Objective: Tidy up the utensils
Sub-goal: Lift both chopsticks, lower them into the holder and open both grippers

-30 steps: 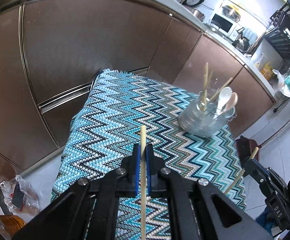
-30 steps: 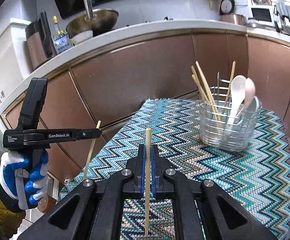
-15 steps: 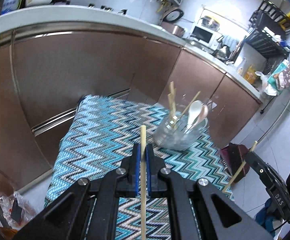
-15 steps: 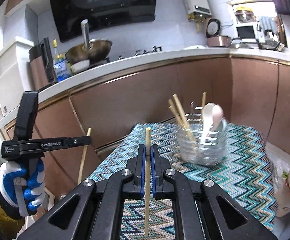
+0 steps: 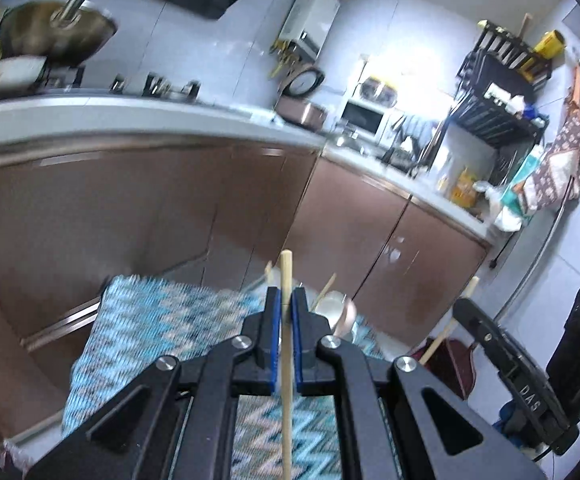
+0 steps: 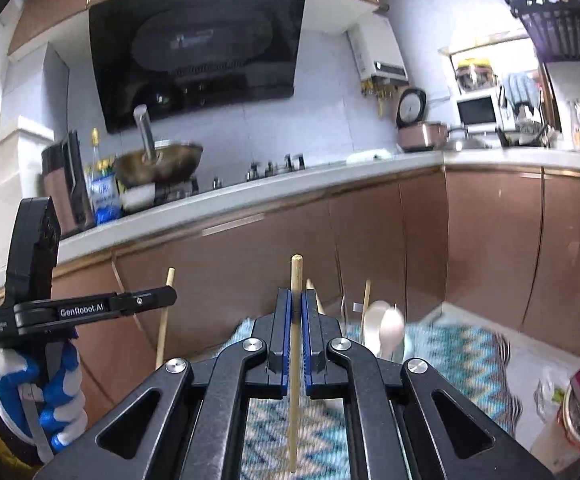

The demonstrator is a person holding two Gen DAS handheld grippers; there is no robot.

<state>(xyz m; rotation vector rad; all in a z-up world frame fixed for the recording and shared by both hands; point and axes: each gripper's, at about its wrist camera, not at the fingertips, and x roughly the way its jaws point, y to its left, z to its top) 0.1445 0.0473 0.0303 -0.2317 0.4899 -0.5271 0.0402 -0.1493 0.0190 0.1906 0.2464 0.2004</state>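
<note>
My left gripper [image 5: 286, 300] is shut on a wooden chopstick [image 5: 286, 352] that stands upright between its blue pads. My right gripper [image 6: 297, 300] is shut on a second wooden chopstick [image 6: 296, 360] in the same way. Both are held high above the zigzag-patterned cloth [image 5: 158, 316]. The utensil holder with pale spoons [image 6: 386, 330] and more chopsticks sits beyond my fingers, mostly hidden behind them in both views. In the right wrist view the left gripper [image 6: 170, 296] shows at the left, held by a blue-and-white gloved hand [image 6: 38, 396]. In the left wrist view the right gripper [image 5: 462, 308] shows at the right with its chopstick.
Brown kitchen cabinets [image 6: 370, 240] under a white counter [image 6: 250, 184] run behind the cloth-covered table. A wok [image 6: 158, 164], range hood, rice cooker [image 6: 418, 128] and microwave stand on or above the counter. A dish rack [image 5: 498, 92] is at the far right.
Both grippers have risen and tilted upward with their chopsticks; the cloth and utensil holder have dropped low in each view, and the counter and wall now fill the frames.
</note>
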